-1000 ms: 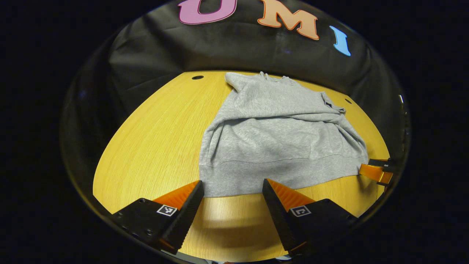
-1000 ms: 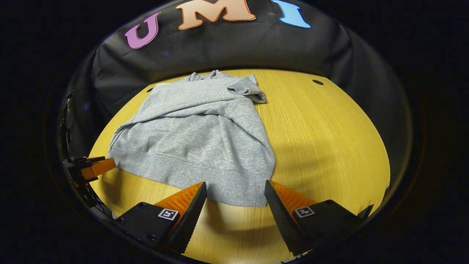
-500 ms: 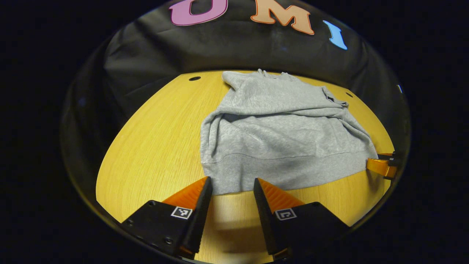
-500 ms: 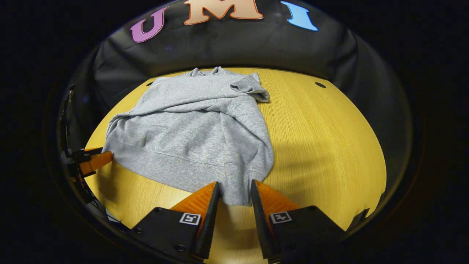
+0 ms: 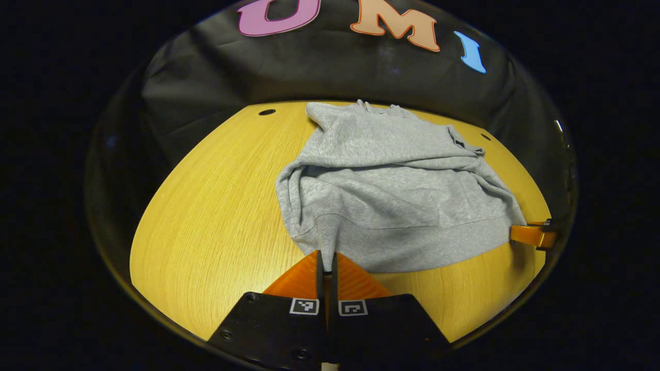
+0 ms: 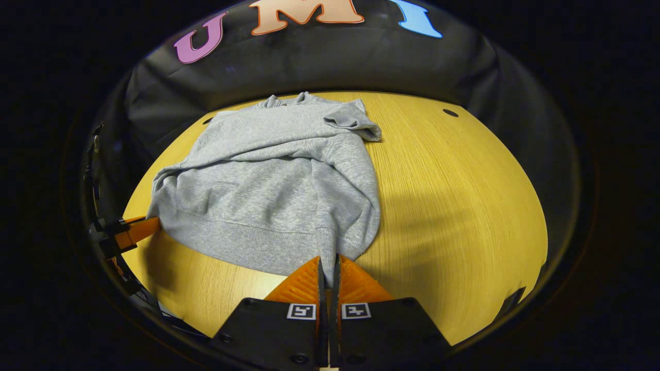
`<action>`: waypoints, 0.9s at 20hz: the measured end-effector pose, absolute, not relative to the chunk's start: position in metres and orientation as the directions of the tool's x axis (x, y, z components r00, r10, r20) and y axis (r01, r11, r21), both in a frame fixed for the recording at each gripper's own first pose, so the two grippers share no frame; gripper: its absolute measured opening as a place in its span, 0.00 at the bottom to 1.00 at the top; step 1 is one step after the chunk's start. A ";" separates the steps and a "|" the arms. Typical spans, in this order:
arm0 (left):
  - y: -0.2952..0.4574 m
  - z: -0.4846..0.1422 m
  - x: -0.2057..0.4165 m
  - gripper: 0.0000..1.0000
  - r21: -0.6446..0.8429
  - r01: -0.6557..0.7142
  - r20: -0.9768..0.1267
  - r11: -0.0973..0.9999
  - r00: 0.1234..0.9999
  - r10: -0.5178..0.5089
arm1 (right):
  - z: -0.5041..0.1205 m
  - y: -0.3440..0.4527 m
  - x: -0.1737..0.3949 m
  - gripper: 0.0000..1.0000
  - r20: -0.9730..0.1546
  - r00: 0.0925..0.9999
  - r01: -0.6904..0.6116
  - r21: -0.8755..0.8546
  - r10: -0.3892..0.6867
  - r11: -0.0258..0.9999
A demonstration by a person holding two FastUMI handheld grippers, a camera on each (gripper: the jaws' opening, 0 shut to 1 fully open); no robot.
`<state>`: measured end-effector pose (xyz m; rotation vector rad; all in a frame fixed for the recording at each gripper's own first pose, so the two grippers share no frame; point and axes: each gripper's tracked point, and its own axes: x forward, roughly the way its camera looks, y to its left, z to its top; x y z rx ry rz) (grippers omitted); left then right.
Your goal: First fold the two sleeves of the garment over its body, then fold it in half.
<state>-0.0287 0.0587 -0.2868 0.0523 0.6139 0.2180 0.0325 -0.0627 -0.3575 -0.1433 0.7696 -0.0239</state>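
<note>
A round wooden table [image 5: 216,216] with a yellowish, fine-grained top stands in the booth. Near its far edge, two small dark holes [image 5: 267,112] pierce the wood, one toward each side; in the right gripper view one hole [image 6: 450,112] lies on bare wood. Behind the table hangs the wrinkled black cloth wall [image 6: 319,62].

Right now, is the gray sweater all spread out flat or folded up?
Partly folded. The sweater has both sleeves laid over its body, but the hem is not yet folded up; each gripper pinches a hem corner.
</note>
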 end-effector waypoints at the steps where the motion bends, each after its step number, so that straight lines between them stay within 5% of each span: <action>1: 0.058 -0.286 -0.027 0.00 0.095 -0.191 -0.565 0.977 0.797 0.211 | -0.356 -0.061 0.032 0.04 -0.690 0.720 -0.027 -0.134 -0.073 0.991; 10: 0.051 -0.227 0.008 0.00 0.021 -0.191 -0.466 0.981 0.867 0.179 | -0.315 -0.048 0.054 0.04 -0.640 0.768 -0.036 -0.038 0.004 0.999; 18: 0.046 -0.175 0.082 0.00 0.034 -0.156 -0.372 0.987 0.915 0.158 | -0.260 -0.041 0.129 0.04 -0.541 0.840 -0.063 -0.022 0.042 0.998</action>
